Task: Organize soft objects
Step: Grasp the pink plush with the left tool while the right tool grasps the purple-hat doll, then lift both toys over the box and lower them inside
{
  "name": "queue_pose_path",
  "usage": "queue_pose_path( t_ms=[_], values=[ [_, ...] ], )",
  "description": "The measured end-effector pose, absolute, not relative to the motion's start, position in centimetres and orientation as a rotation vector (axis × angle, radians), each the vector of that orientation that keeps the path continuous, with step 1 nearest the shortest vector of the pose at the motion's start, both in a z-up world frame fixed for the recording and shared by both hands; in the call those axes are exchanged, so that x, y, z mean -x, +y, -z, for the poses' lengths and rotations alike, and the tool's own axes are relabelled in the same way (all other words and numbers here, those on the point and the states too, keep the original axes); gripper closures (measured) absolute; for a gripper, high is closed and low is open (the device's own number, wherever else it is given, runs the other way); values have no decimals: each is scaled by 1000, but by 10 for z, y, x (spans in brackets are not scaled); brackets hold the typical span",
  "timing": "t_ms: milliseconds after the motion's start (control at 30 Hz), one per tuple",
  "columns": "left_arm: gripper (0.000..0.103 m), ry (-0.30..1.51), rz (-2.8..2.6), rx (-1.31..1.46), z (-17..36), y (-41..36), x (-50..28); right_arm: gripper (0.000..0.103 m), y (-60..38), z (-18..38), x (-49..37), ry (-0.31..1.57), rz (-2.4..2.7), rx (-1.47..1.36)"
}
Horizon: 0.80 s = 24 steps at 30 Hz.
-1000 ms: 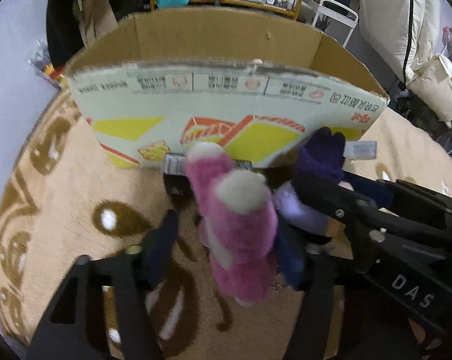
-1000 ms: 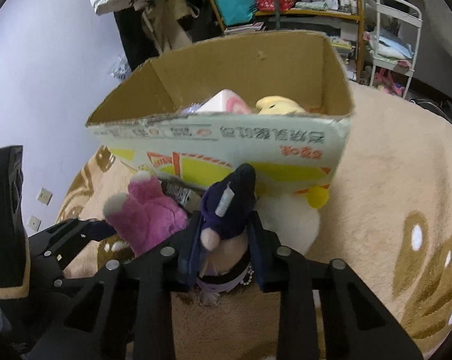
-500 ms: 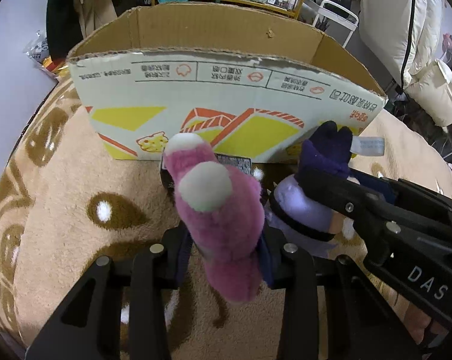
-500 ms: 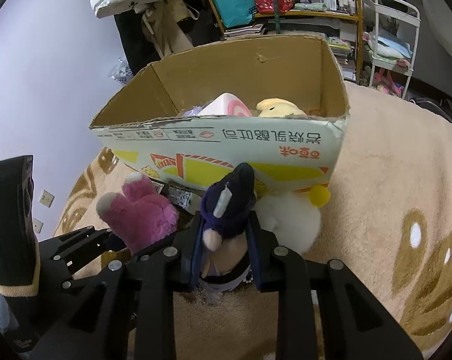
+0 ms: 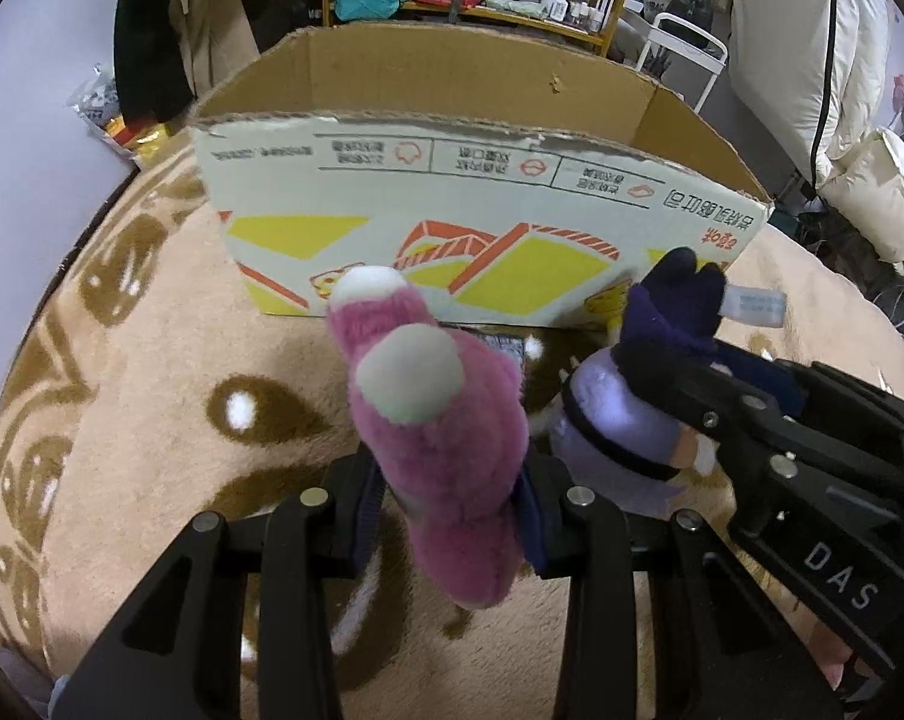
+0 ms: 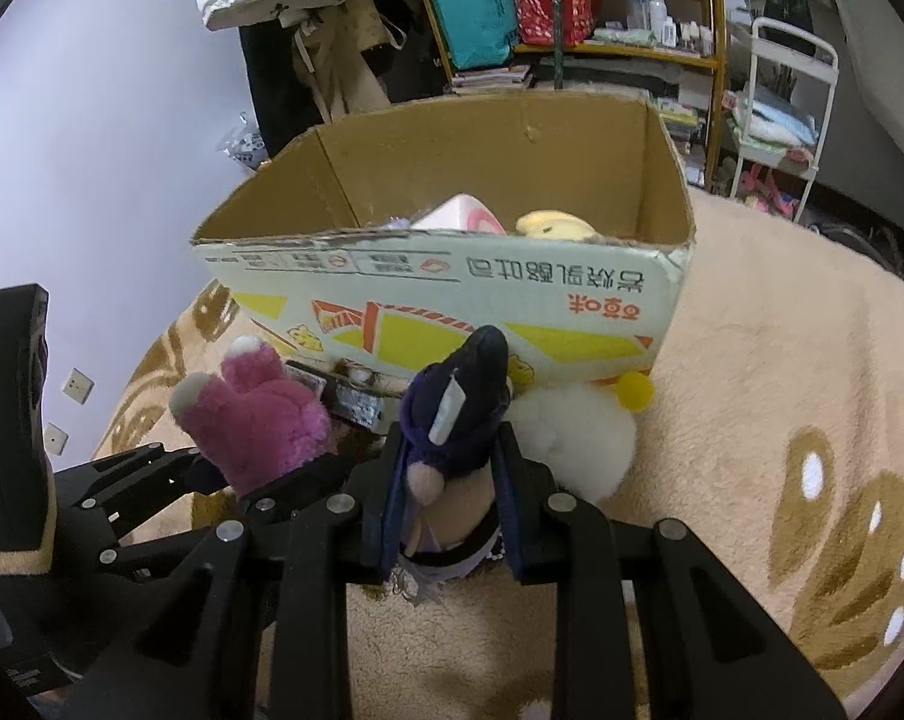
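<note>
My left gripper (image 5: 449, 501) is shut on a pink plush toy (image 5: 434, 420) and holds it above the rug; the toy also shows in the right wrist view (image 6: 254, 420). My right gripper (image 6: 452, 504) is shut on a purple plush doll (image 6: 457, 420) with a white tag, also seen in the left wrist view (image 5: 643, 396). An open cardboard box (image 6: 452, 294) stands just ahead of both grippers. Inside it lie a pink-and-white plush (image 6: 463, 219) and a yellow plush (image 6: 553, 225). A white fluffy plush (image 6: 577, 438) with a yellow ball lies against the box front.
A beige rug (image 6: 781, 360) with brown patterns covers the floor. A small dark packet (image 6: 362, 399) lies by the box base. Shelves with bags and bottles (image 6: 571, 6), hanging coats (image 6: 308, 42) and a white cart (image 6: 775, 120) stand behind the box.
Both grippers have risen with their toys, so the box looks lower and farther. The left gripper closed fully around the pink toy.
</note>
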<state>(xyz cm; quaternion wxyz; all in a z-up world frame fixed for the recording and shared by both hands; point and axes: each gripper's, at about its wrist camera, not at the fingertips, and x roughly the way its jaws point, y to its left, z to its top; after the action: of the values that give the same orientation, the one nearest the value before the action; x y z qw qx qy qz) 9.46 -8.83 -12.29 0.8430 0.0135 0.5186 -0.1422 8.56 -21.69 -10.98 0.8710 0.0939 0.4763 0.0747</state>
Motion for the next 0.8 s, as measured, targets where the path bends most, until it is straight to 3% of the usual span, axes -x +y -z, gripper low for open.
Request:
queue_pose_path(
  t_ms=[500,800],
  values=[
    [68,969,268,-3,74,-65,-68,75,-221,61,-52,841,-128,-172],
    [68,788,227,-9,27,-46,-40,75,-226,24,-34,721,-131,-188]
  ],
)
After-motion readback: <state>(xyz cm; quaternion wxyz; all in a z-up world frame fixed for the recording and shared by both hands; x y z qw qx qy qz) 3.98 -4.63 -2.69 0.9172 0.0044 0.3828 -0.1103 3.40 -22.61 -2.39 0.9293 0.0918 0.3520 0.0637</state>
